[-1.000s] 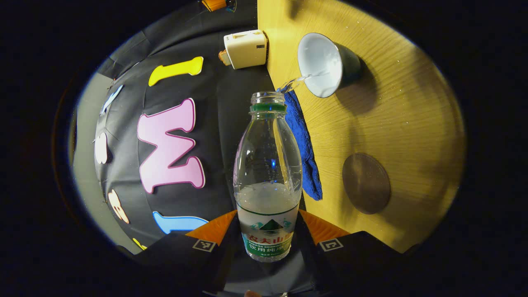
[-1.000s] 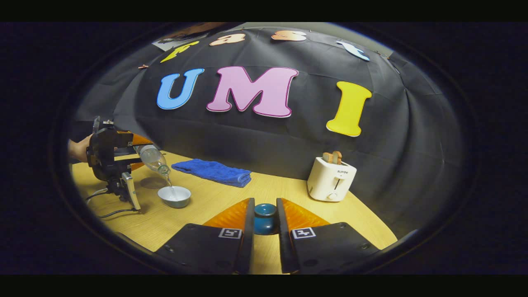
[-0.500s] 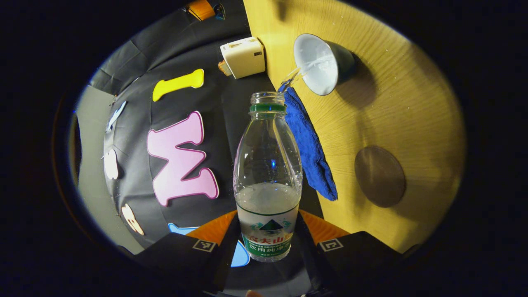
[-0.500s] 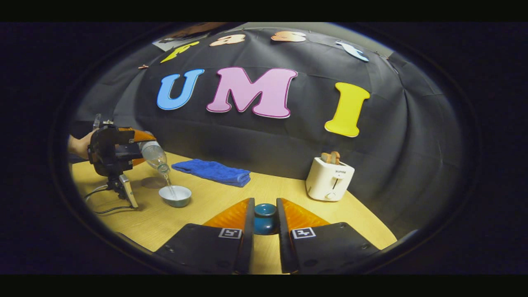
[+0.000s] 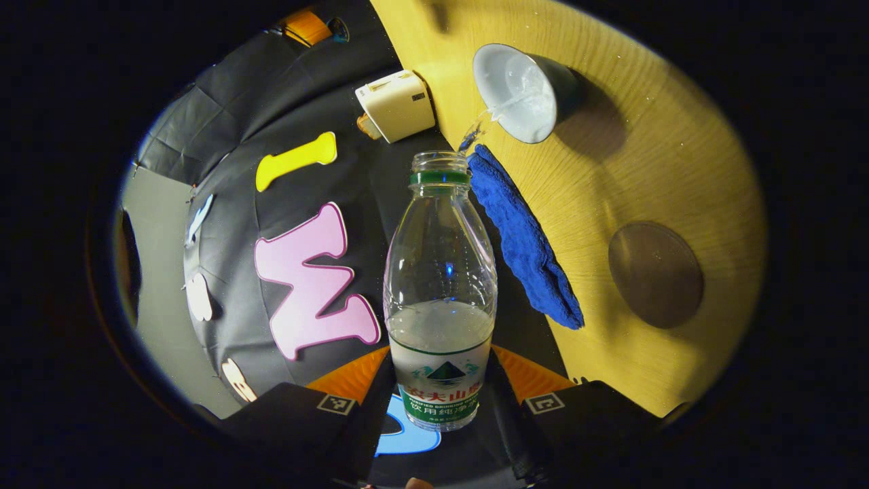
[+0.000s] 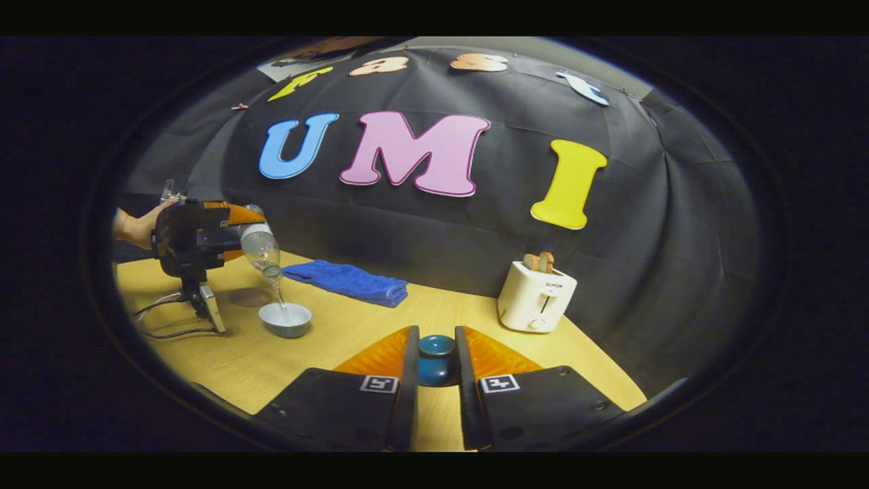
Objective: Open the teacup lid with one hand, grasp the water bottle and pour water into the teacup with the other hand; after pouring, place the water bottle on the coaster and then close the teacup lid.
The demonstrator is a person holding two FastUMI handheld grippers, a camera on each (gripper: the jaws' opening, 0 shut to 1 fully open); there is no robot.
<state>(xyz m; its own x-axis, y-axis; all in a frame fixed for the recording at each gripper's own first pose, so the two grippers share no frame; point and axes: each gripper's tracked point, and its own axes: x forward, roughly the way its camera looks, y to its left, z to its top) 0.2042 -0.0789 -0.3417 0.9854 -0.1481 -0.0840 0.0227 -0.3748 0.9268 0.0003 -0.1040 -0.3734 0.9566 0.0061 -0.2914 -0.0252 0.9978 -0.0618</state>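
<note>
My left gripper (image 5: 441,390) is shut on a clear water bottle (image 5: 440,285), held tipped with its open mouth toward the teacup (image 5: 523,92). A thin stream of water runs from the mouth into the cup. The cup is white inside, dark outside, and stands uncovered on the wooden table. A round brown coaster (image 5: 655,274) lies on the table beside it. In the right gripper view, my right gripper (image 6: 435,367) is shut on the knob of the blue teacup lid (image 6: 435,360), held above the table. There the left gripper (image 6: 197,238) with the bottle (image 6: 260,252) pours into the teacup (image 6: 286,318).
A folded blue towel (image 6: 347,282) lies behind the cup near the back edge. A white toaster (image 6: 536,295) with bread stands at the right. The person's hand (image 6: 136,227) holds the left gripper, and a cable (image 6: 166,326) trails on the wooden table (image 6: 353,333).
The left gripper has risen and tipped back a little with the bottle; the stream into the cup has thinned. The right gripper keeps the lid still.
</note>
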